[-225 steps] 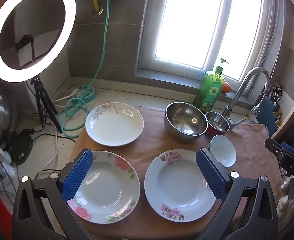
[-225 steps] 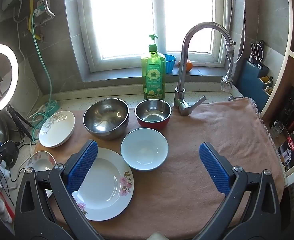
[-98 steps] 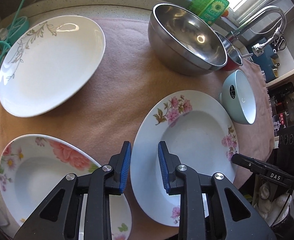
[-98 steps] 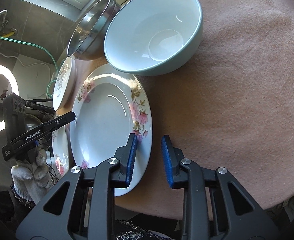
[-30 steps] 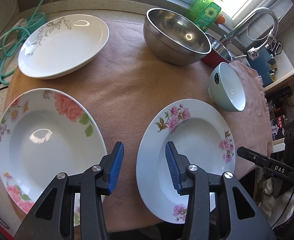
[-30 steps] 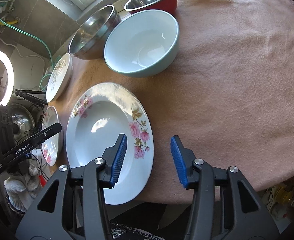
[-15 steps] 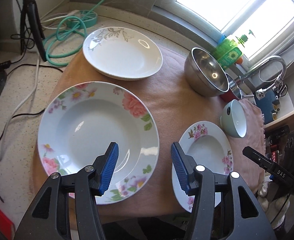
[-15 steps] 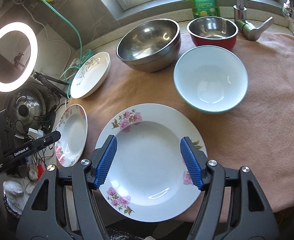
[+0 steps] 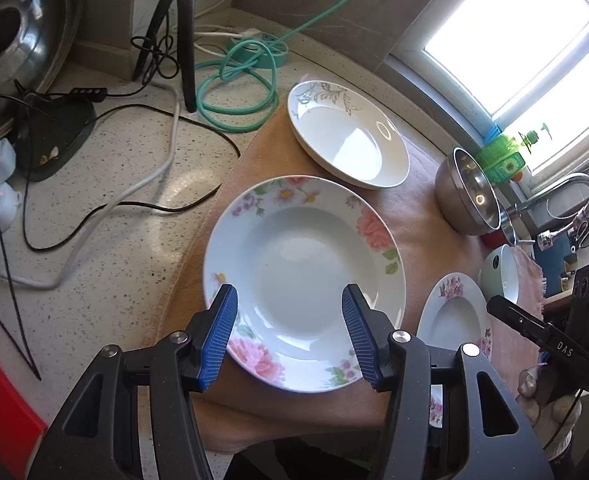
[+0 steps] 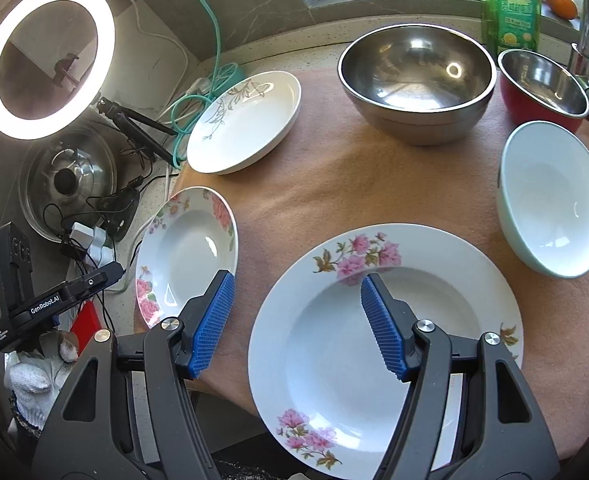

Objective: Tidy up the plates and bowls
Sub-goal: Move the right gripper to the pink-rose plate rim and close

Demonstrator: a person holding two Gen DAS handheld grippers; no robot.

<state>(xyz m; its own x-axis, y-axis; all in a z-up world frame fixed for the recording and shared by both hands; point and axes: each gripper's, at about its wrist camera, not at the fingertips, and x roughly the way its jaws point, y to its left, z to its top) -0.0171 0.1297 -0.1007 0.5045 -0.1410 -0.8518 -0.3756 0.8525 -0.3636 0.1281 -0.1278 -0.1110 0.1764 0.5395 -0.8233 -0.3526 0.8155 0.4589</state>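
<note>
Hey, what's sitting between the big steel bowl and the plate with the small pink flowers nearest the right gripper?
Nothing: only bare pink cloth between the steel bowl and that plate, clearest in the right wrist view.

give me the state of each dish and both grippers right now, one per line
rose plate: flat on cloth, empty
pink-flower plate: flat on cloth, empty
leaf plate: flat, empty, unstacked
steel bowl: upright, empty
red bowl: upright, empty
pale bowl: upright, empty
left gripper: open, holding nothing
right gripper: open, holding nothing
</note>
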